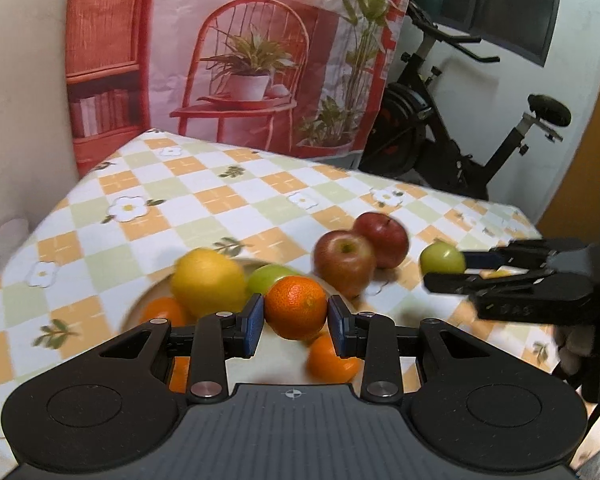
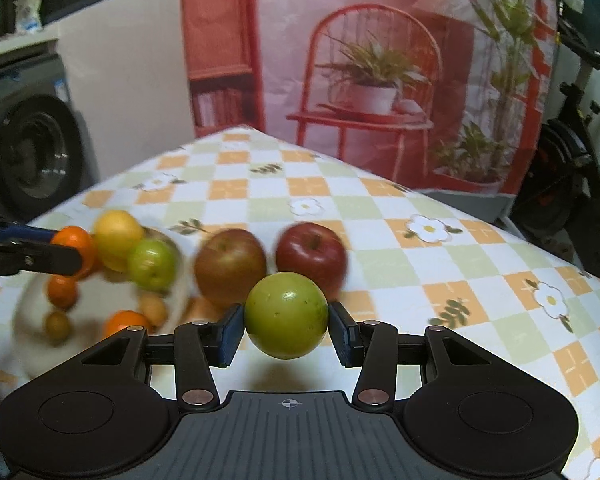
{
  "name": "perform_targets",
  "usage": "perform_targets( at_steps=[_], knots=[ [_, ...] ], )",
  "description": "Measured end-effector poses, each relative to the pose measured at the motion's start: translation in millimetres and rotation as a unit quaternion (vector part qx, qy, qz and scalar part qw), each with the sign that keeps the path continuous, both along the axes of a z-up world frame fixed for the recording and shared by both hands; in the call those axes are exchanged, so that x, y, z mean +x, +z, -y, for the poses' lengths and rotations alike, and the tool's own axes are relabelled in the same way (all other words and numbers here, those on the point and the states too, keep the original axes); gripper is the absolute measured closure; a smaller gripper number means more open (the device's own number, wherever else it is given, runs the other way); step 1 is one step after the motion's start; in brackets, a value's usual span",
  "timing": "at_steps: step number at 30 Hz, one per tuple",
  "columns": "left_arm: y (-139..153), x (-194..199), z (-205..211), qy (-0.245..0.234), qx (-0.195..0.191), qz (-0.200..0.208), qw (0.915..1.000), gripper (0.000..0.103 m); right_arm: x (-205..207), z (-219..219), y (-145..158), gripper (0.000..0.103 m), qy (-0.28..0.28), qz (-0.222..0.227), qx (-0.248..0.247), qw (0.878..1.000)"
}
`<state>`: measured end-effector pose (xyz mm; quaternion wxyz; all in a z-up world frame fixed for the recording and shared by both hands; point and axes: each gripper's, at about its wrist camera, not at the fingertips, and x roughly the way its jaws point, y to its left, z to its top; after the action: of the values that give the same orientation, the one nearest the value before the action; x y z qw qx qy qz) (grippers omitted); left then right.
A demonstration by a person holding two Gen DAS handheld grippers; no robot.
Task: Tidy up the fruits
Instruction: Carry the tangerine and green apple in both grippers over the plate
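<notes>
My left gripper (image 1: 295,319) is shut on an orange mandarin (image 1: 295,307), held above a white plate (image 1: 140,304). The plate holds a yellow lemon (image 1: 208,282), a green fruit (image 1: 270,276) and more mandarins (image 1: 332,358). My right gripper (image 2: 287,328) is shut on a green apple (image 2: 286,314), lifted off the cloth. In the left wrist view that gripper (image 1: 444,270) comes in from the right with the green apple (image 1: 442,258). Two red apples (image 2: 230,266) (image 2: 311,256) sit side by side on the checked tablecloth, just beyond it.
The table (image 2: 440,280) has a checked flower-print cloth; its far edge meets a printed backdrop (image 1: 240,60). An exercise bike (image 1: 460,132) stands at the back right. A washing machine (image 2: 32,144) stands at the left. The plate (image 2: 24,320) also carries small fruits.
</notes>
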<state>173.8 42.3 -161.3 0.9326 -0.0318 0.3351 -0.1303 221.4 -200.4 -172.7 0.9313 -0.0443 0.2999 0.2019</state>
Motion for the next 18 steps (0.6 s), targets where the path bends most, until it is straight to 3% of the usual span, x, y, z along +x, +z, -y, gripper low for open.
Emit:
perform_targets(
  at_steps=[10, 18],
  knots=[
    [-9, -21, -53, 0.056, -0.025, -0.032, 0.9976, 0.067, -22, -57, 14, 0.061, 0.075, 0.0, 0.025, 0.997],
    [-18, -27, -58, 0.047, -0.015, -0.046, 0.9977, 0.067, -39, -100, 3, 0.061, 0.124, -0.032, 0.02, 0.992]
  ],
)
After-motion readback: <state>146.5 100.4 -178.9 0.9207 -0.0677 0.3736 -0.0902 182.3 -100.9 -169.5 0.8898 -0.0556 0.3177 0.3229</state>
